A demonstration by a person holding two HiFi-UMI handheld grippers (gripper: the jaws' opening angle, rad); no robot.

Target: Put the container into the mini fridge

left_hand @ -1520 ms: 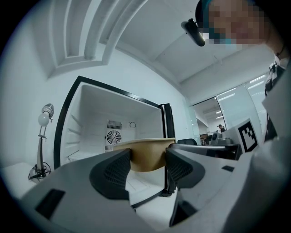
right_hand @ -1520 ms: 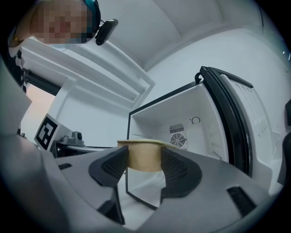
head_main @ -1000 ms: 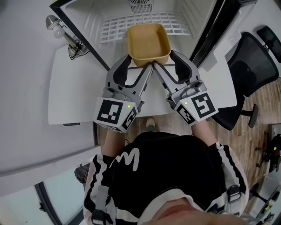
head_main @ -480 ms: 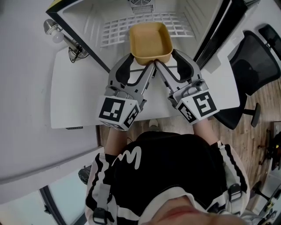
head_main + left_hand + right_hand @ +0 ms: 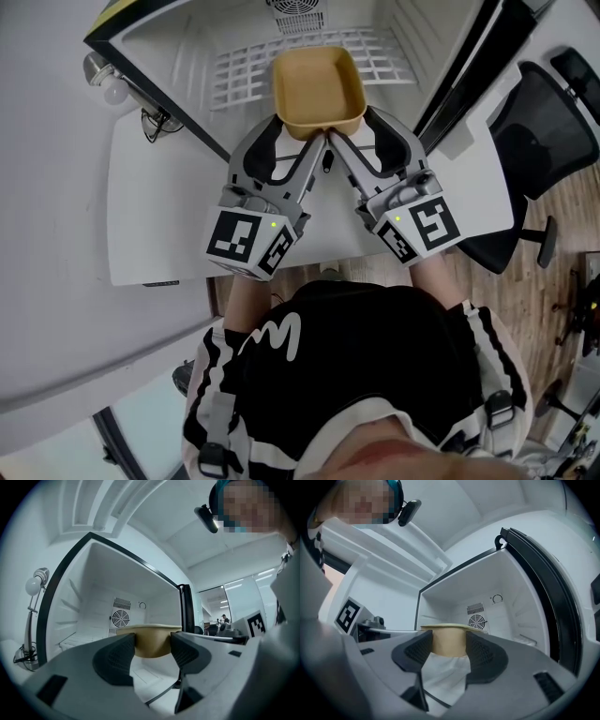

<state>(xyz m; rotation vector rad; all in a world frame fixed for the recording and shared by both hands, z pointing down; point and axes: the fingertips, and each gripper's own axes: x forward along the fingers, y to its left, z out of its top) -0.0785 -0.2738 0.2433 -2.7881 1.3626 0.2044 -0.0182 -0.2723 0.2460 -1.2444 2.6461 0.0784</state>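
**Tan container held at the mouth of the open mini fridge**

Container: square, open-topped, empty, mustard-tan. In the head view it sits over the front part of the white wire shelf inside the mini fridge. Cannot tell whether its base touches the shelf.

Left gripper: jaws clamped on the container's near-left corner. In the left gripper view the 2 dark ribbed pads press against either side of the tan wall, with the left gripper pointing into the white cabinet. A round fan grille shows on the back wall beyond.

Right gripper: jaws clamped on the near-right corner. In the right gripper view the tan wall fills the gap between the pads.

The inner fingers of both grippers nearly meet at the middle of the near rim. Each marker cube shows a lit green dot.

Surroundings: fridge door swung open at right, black seal visible. White surface lies left of the grippers, with a bulb lamp at its far corner. Black office chair stands on wood floor at right.
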